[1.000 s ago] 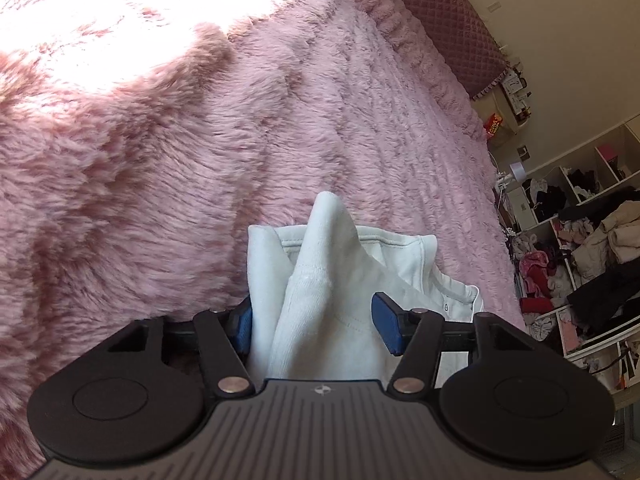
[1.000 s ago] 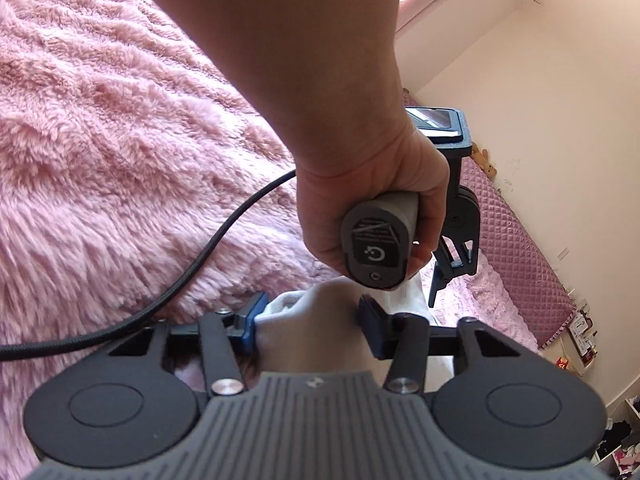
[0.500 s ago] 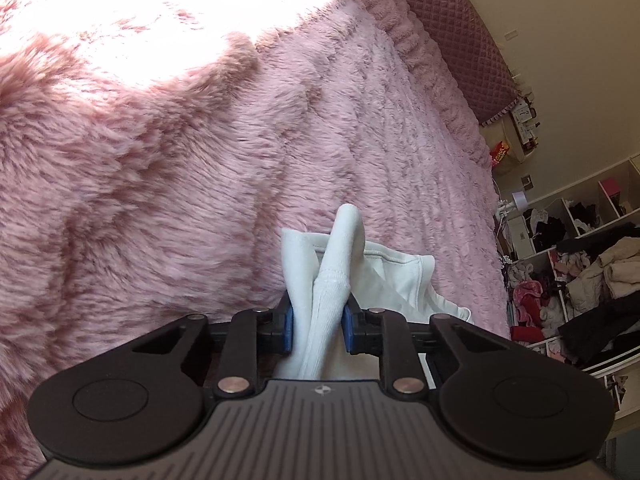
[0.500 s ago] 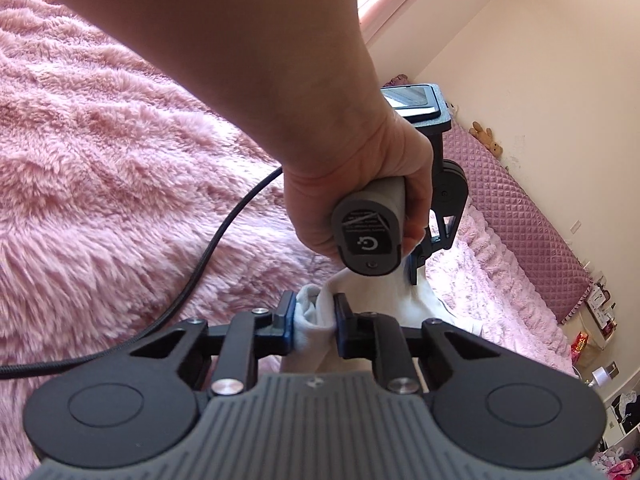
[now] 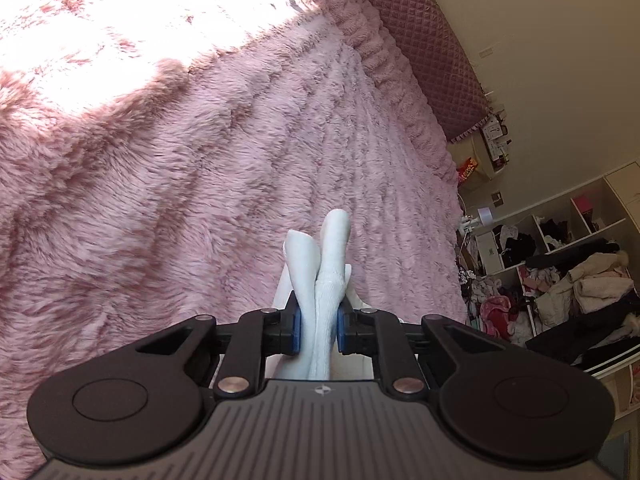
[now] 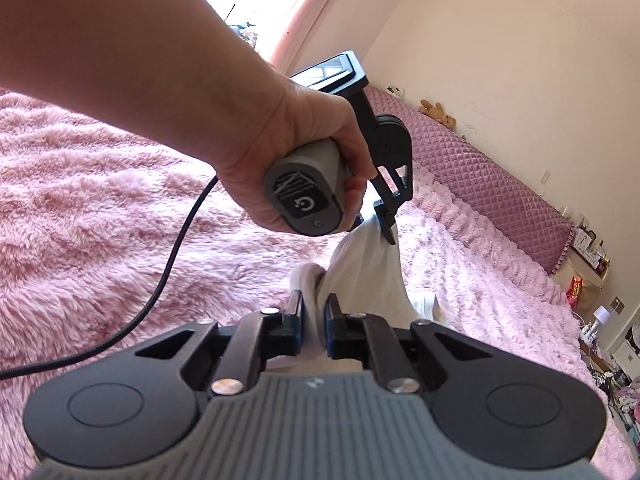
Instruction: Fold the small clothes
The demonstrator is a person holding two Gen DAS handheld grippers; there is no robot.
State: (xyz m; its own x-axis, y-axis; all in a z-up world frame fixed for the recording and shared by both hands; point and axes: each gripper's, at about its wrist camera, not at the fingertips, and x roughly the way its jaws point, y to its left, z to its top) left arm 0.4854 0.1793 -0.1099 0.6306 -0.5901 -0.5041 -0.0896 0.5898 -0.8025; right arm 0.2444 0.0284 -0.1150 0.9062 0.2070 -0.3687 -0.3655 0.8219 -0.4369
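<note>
The small white garment (image 6: 362, 276) hangs bunched above the pink furry bedspread (image 5: 168, 184), pinched at two spots. The right tool (image 6: 313, 330) is clamped tight on one gathered edge, and the left tool (image 5: 318, 330), gripped by the person's left hand (image 6: 304, 152), is closing its jaws on another fold with cloth pressed between its pads. A black cable (image 6: 176, 264) trails across the bed, and cluttered shelves (image 5: 560, 264) stand beyond its edge.

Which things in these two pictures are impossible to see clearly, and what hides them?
- White garment, left wrist view: its lower part is hidden behind the left gripper, whose jaws are closing on it.
- Same garment, right wrist view: the right gripper covers its near edge.
- Shelf contents: too small.
</note>
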